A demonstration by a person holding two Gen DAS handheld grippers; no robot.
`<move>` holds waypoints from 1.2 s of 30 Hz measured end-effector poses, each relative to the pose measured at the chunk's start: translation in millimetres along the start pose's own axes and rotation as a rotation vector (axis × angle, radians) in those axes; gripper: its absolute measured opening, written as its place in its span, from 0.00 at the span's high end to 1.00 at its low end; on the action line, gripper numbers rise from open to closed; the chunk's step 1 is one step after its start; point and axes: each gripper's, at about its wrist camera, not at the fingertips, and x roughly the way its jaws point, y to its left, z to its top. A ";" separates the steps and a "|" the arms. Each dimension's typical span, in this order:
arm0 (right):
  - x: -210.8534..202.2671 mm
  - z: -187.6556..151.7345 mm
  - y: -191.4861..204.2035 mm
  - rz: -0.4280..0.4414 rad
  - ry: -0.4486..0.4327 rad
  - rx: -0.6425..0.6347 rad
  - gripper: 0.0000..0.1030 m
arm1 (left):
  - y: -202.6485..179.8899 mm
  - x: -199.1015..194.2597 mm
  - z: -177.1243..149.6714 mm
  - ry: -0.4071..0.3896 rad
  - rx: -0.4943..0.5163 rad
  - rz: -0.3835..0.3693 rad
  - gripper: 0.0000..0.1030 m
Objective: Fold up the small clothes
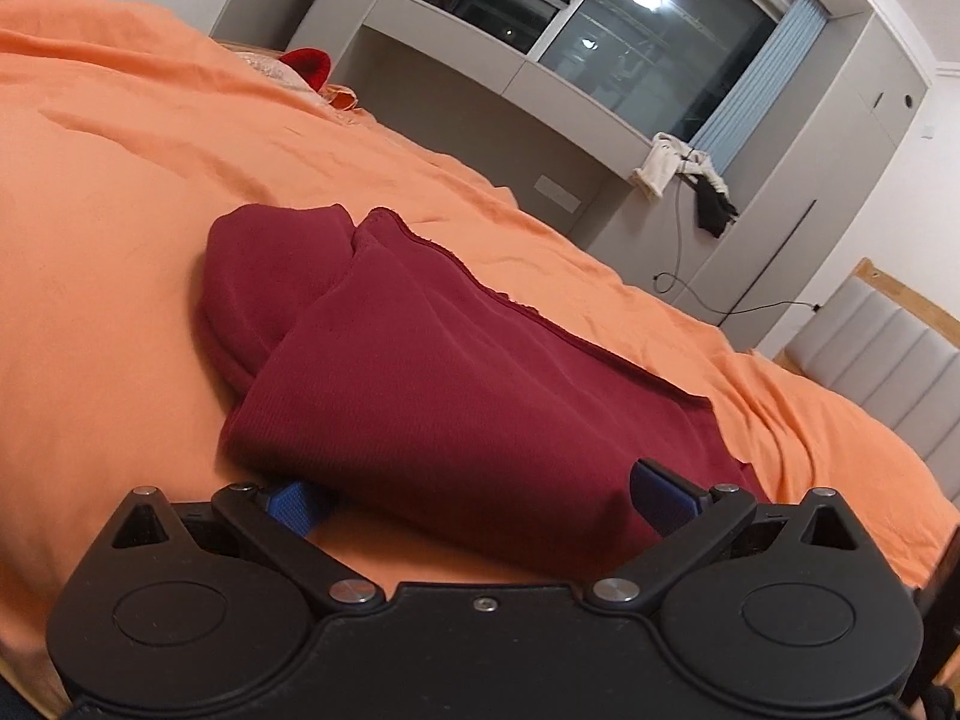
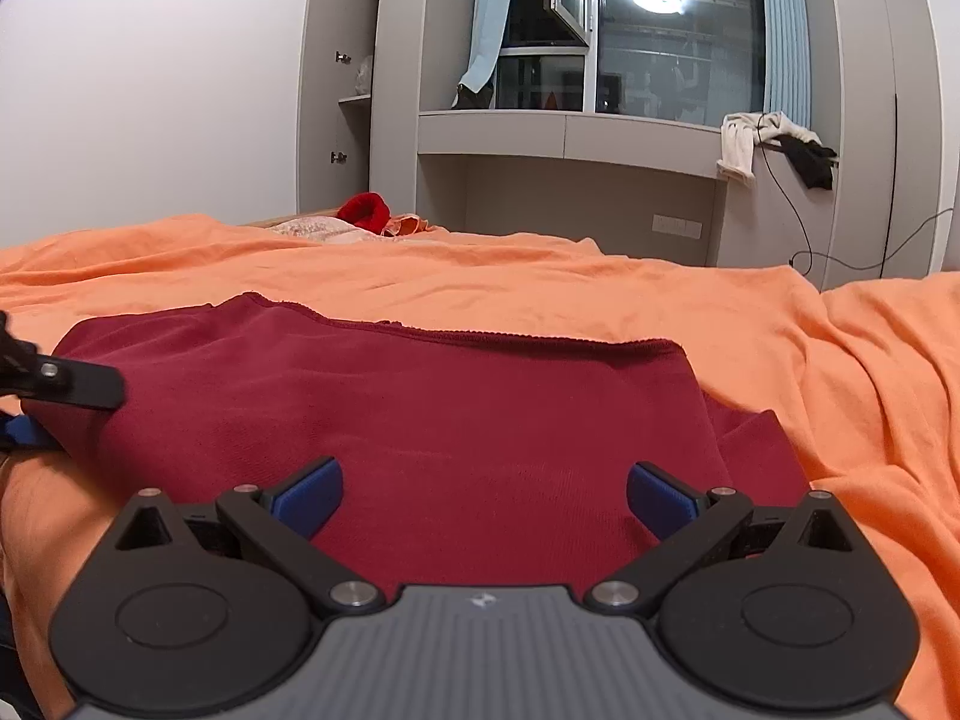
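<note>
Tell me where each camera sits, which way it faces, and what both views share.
Left wrist: on the left tongs, low at the dark red garment, facing the window; open jaws show.
Right wrist: on the right tongs, over the garment, facing the window; open jaws show, left tongs at left edge.
Shared: garment, orange bedspread, window.

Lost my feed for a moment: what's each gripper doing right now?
Left gripper: open, jaws spread at the near edge of the dark red garment, gripping nothing.
Right gripper: open over the same garment, gripping nothing.

A bed spread with a wrinkled orange sheet (image 2: pixel 540 282) carries a folded maroon garment (image 2: pixel 420 408).
</note>
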 end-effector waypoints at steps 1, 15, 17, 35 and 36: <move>0.6 -0.2 -0.5 0.001 0.004 0.004 0.00 | -0.7 3.0 1.8 0.004 0.013 0.009 0.01; 8.3 -9.0 -0.2 0.003 0.023 0.029 0.00 | 13.7 39.0 36.2 0.006 -0.056 0.016 0.01; 7.0 -8.7 1.3 -0.006 0.018 0.028 0.00 | 16.9 34.1 36.4 -0.005 -0.084 0.013 0.01; 3.5 2.6 44.5 -0.016 -0.113 -0.073 0.00 | 18.8 29.0 32.8 0.001 -0.048 0.029 0.01; 4.5 3.0 46.6 -0.018 -0.115 -0.079 0.00 | 19.1 28.7 32.6 0.002 -0.046 0.029 0.01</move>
